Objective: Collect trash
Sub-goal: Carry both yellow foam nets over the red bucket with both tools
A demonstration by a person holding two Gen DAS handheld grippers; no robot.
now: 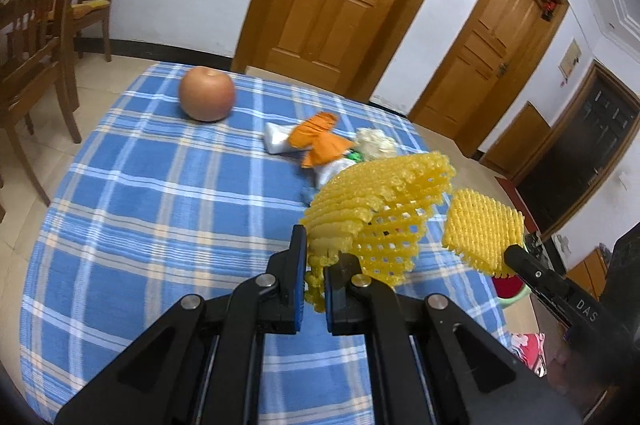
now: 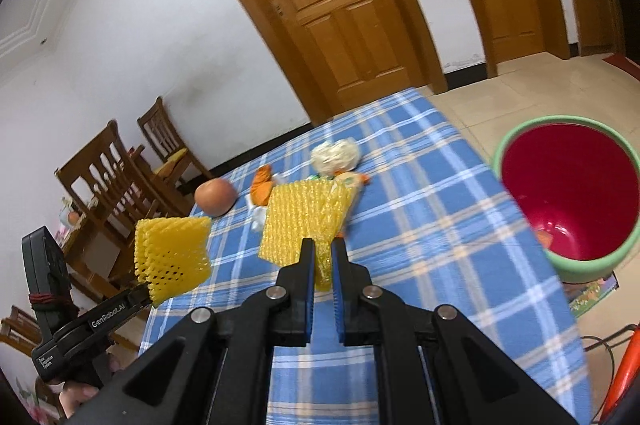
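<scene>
Above a blue plaid table (image 2: pixel 420 209), two hand-held grippers each carry a piece of yellow foam fruit netting, and the move ahead turns on where the bin stands from them. From the right wrist camera, the red bin (image 2: pixel 568 193) with its green rim sits on the floor off the table's edge, at about two o'clock from the right gripper (image 2: pixel 323 257). That gripper is clamped on a flattened net (image 2: pixel 304 221), whose long axis runs roughly along the fingers toward twelve o'clock, clear above the cloth.

The left gripper (image 1: pixel 316 265) is likewise pinched tight on its own net (image 1: pixel 380 213), which fans open toward one o'clock. In its view only a sliver of the bin's rim shows, low at about four o'clock past the other net, so the right hand appears to be the nearer of the two to the bin. In the right view the left gripper and its net hang at nine o'clock, on the side away from the bin.

More trash lies on the table: an orange wrapper (image 1: pixel 318 139) and a pale wad (image 1: pixel 376 141) near the centre, at roughly twelve o'clock from both grippers. An apple (image 1: pixel 207 93) rests farther off at eleven o'clock in the left view, probably not for collecting.

Judging by the layout, the right net should go in first, with a swing toward two o'clock, and the left must cross farther over the table's edge.
</scene>
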